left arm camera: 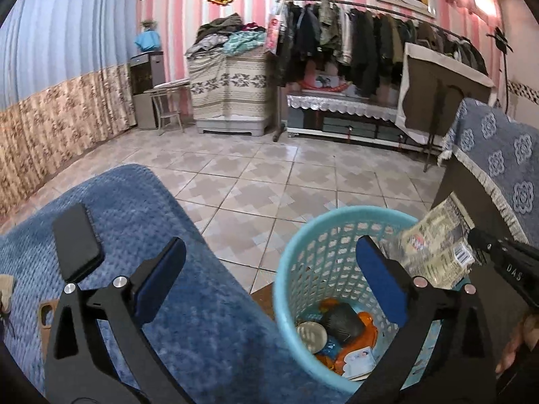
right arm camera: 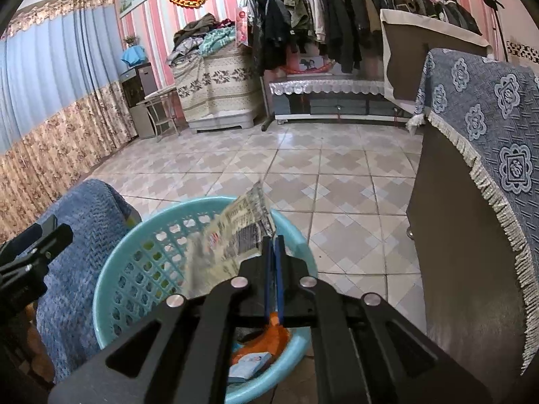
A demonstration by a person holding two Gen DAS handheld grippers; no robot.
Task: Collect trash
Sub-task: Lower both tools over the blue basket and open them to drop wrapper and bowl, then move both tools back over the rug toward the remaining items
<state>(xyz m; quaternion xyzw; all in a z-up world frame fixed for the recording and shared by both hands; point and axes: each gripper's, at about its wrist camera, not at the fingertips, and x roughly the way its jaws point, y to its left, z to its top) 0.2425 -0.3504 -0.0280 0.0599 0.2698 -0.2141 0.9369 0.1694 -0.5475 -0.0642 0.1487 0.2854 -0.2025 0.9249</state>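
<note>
A light blue plastic waste basket (left arm camera: 303, 252) stands on the tiled floor, with several wrappers, a round lid and a dark lump inside. It also shows in the right wrist view (right arm camera: 141, 252). My right gripper (right arm camera: 273, 240) is shut on a crinkled clear printed wrapper (right arm camera: 232, 239) and holds it above the basket's opening. The wrapper shows at the right of the left wrist view (left arm camera: 434, 245). My left gripper (left arm camera: 269, 269) is open and empty, its fingers spread over the blue cushion and the basket.
A blue textured cushion (left arm camera: 134, 235) lies left of the basket with a black phone (left arm camera: 75, 240) on it. A dark cabinet under a blue patterned cloth (right arm camera: 488, 128) stands to the right. A clothes rack (left arm camera: 370, 40) and covered furniture line the far wall.
</note>
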